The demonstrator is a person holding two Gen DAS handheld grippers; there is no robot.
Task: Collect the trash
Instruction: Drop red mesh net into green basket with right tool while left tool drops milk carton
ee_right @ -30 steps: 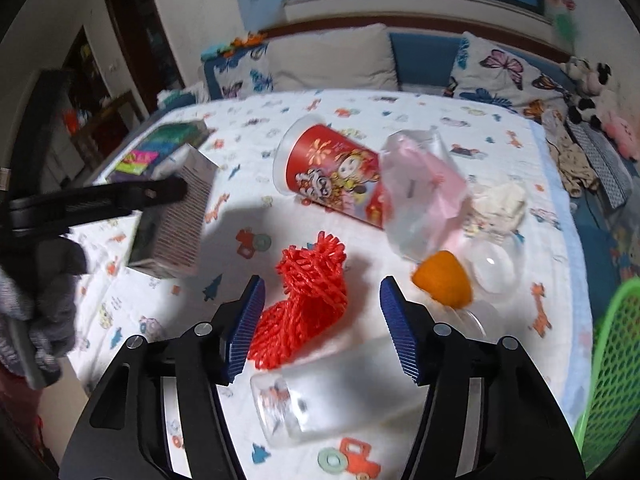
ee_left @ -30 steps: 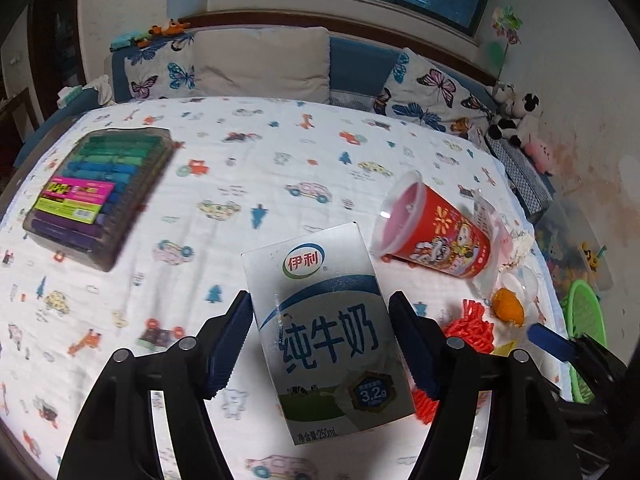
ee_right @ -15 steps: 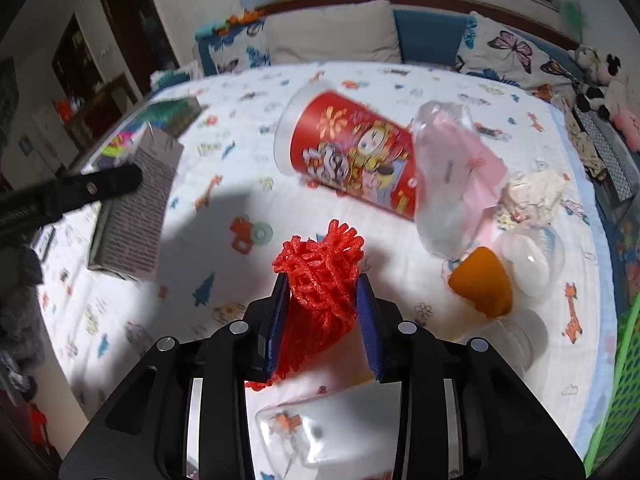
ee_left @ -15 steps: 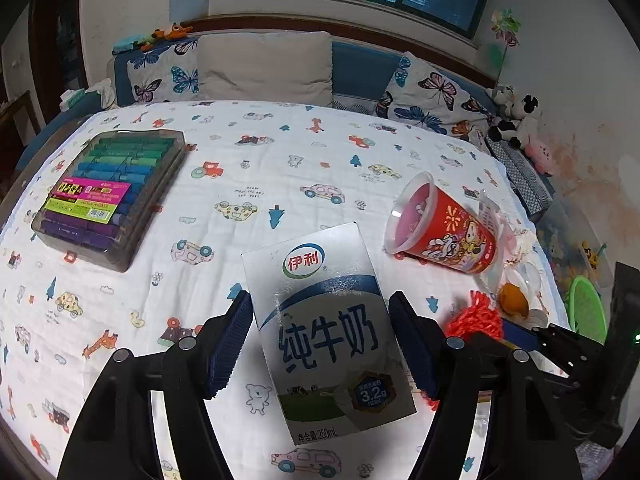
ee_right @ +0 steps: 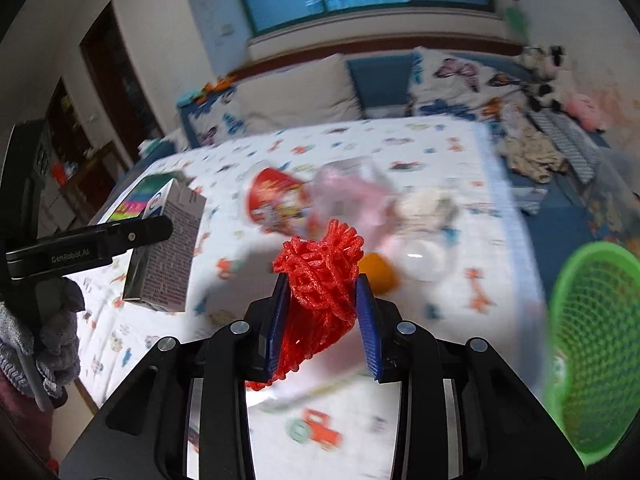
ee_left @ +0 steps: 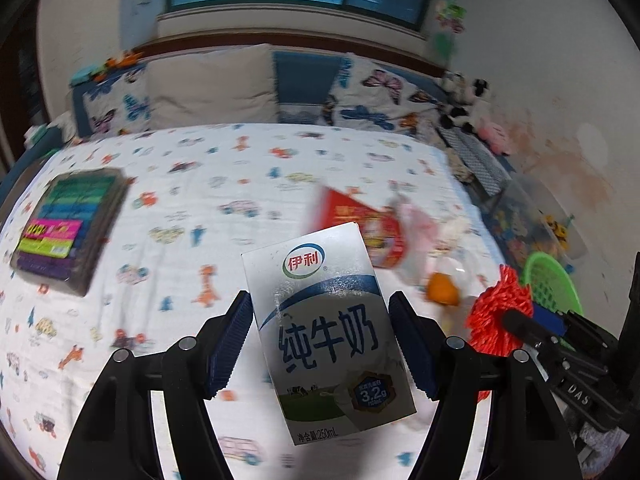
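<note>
My left gripper (ee_left: 320, 312) is shut on a white milk carton (ee_left: 328, 328) with blue lettering, held above the bed. The same carton (ee_right: 164, 256) shows at the left of the right wrist view, beside the left gripper's finger (ee_right: 100, 244). My right gripper (ee_right: 322, 296) is shut on a red foam net (ee_right: 320, 284), lifted off the sheet; that net (ee_left: 500, 308) also appears at the right of the left wrist view. A green mesh basket (ee_right: 596, 344) stands off the bed's right edge. On the bed lie a red cup (ee_right: 276, 204), a pink plastic bag (ee_right: 352, 196) and an orange piece (ee_right: 378, 272).
A printed sheet (ee_left: 224, 184) covers the bed. A box of coloured markers (ee_left: 68, 224) lies at its left. A clear plastic dome (ee_right: 424, 260) and crumpled paper (ee_right: 424, 204) lie near the bag. Pillows (ee_left: 212, 84) and plush toys (ee_left: 468, 96) line the back.
My right gripper closed on the red net and lifted it off the bed toward the right, bringing the green basket into view. The left gripper moved right, carrying the carton.
</note>
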